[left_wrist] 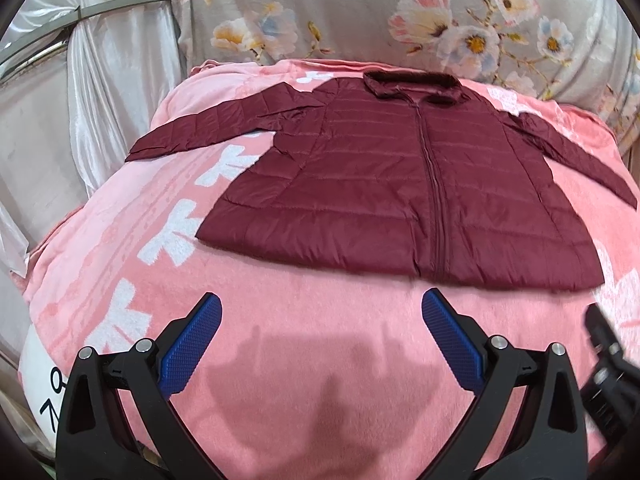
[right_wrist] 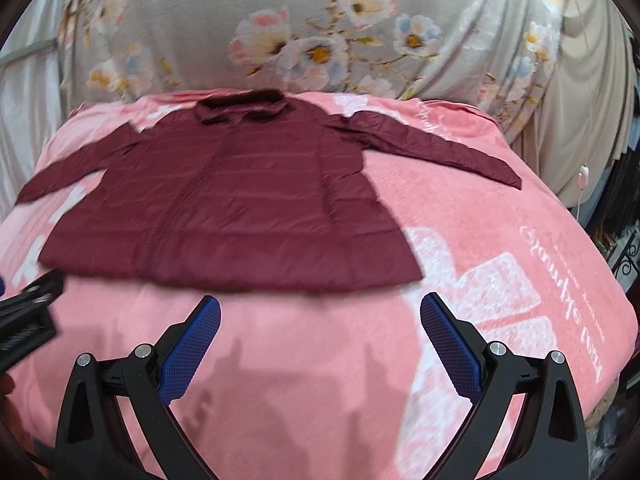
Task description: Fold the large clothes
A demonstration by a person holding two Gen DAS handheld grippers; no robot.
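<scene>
While spread flat on pink fleece blanket (left_wrist: 280,320), maroon quilted jacket (left_wrist: 380,184) untouched. Beyond far edge, grey floral fabric (right_wrist: 320,20). Left gripper (left_wrist: 320,312) and right gripper (right_wrist: 320,312) both spread apart, empty.

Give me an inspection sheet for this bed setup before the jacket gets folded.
Surface: pink blanket with white print, spread over the bed.
Job's things: maroon quilted jacket lying flat, front up, zipped, sleeves spread out.
Clutter: nothing seen on the blanket.
Grippers: left gripper open, empty, short of the hem; right gripper open, empty, likewise.
Cables: thin white cord hanging at the right edge.
Surroundings: floral bedding behind; pale curtain at left.
</scene>
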